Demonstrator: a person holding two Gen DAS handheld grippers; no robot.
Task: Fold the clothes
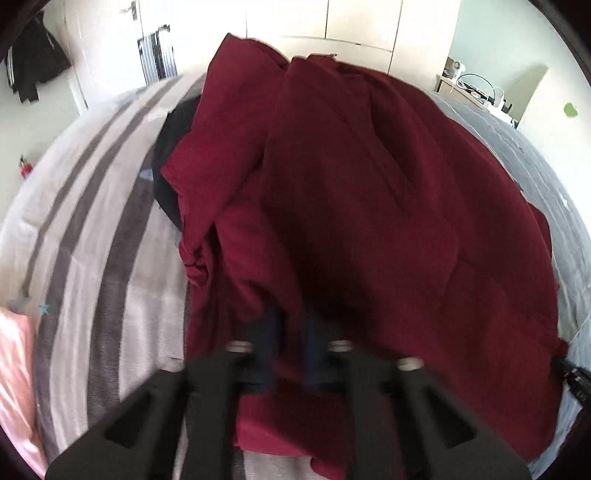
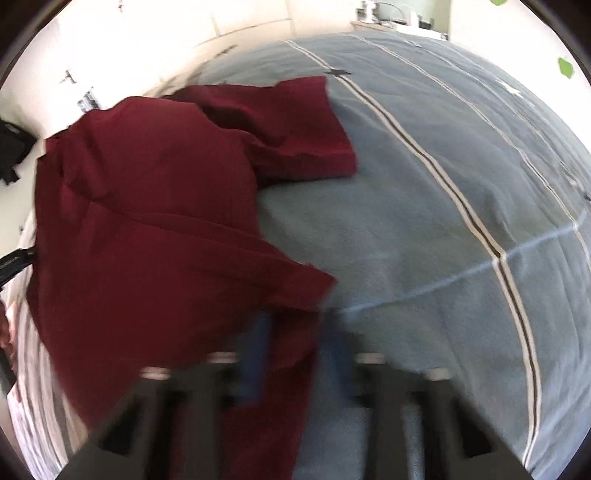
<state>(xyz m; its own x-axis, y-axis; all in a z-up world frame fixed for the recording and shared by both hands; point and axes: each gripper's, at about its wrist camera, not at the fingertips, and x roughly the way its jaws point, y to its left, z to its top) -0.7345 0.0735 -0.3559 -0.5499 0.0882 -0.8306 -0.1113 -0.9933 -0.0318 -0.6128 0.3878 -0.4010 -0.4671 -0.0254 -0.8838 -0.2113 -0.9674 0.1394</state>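
A dark red garment (image 1: 369, 206) lies rumpled across the bed and also shows in the right wrist view (image 2: 147, 206), with one sleeve (image 2: 295, 129) spread toward the far side. My left gripper (image 1: 290, 332) is shut on a fold of the red garment at its near edge. My right gripper (image 2: 299, 332) is shut on the garment's near corner, which hangs between its fingers. Both views are blurred by motion.
The bed has a grey blanket (image 2: 424, 221) with thin stripes on the right and a white and grey striped cover (image 1: 92, 221) on the left. A black garment (image 1: 170, 166) lies under the red one. A pink pillow (image 1: 14, 369) is at the left edge. Wardrobe doors (image 1: 332, 22) stand behind.
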